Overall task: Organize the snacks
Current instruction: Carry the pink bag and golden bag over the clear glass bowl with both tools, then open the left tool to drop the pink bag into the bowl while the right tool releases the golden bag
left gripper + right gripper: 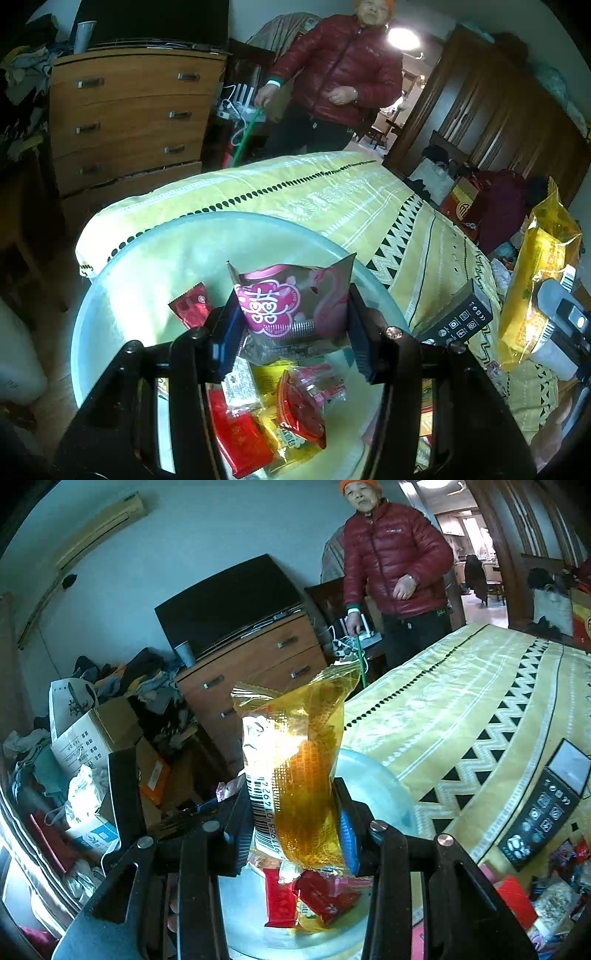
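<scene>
My left gripper (293, 325) is shut on a pink flamingo snack packet (295, 302) and holds it over a pale round basin (122, 280). Several red and yellow snack packets (280, 417) lie in the basin. My right gripper (295, 823) is shut on a tall yellow snack bag (299, 768), upright above the same basin (373, 786). That bag and the right gripper also show at the right edge of the left wrist view (535, 280). More snack packets (314, 897) lie below it.
The basin sits on a bed with a yellow patterned cover (332, 195). A black remote-like device (546, 805) lies on the cover, loose snacks (554, 893) beside it. A person in a red jacket (340, 66) stands by a wooden dresser (129, 118). Boxes and clutter (88, 738) are left.
</scene>
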